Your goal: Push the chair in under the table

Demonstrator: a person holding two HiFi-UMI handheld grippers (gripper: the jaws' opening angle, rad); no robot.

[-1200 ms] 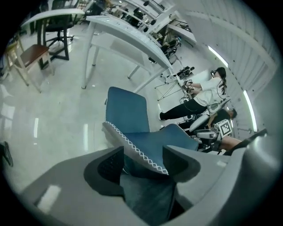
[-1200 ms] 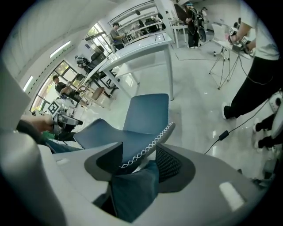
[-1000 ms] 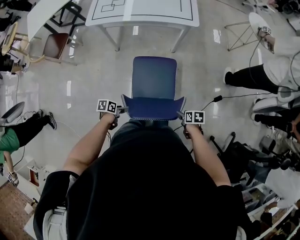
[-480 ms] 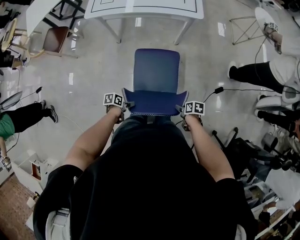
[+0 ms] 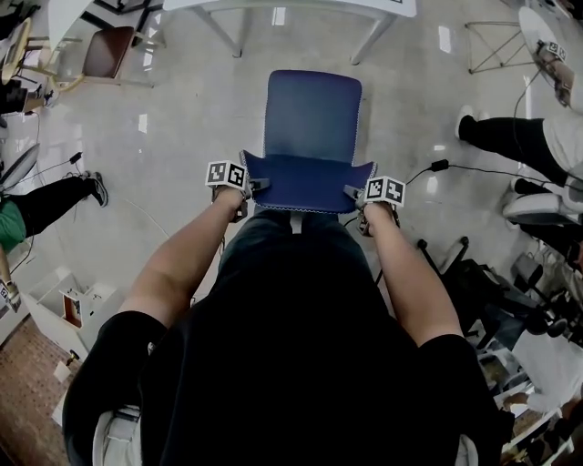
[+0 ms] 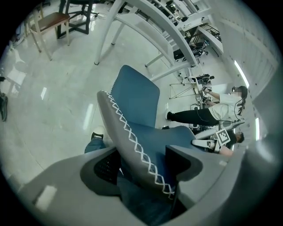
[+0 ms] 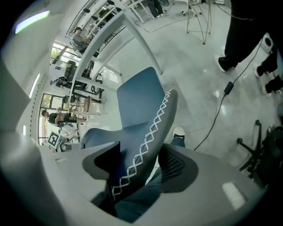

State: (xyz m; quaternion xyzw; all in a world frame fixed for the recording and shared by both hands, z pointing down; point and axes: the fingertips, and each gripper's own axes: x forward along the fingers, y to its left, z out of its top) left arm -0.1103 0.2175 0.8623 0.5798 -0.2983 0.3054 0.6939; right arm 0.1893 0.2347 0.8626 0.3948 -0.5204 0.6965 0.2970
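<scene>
The blue chair [image 5: 312, 118] stands mid-frame, short of the table [image 5: 319, 4] at top — probably light, stiff-framed (padded edges), best pushed at its backrest [image 5: 308, 185] sides, straddled by the left gripper [image 5: 260, 185], jaws opening, and the right gripper [image 5: 349, 190], jaws apart.

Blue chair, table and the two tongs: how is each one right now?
blue chair: upright, standing short of the table, not pushed under yet.
white table: standing ahead of the chair, nothing under it.
left tongs: opening, with one edge of the chair's back between the jaws.
right tongs: apart, with the other edge of the chair's back between the jaws.
</scene>
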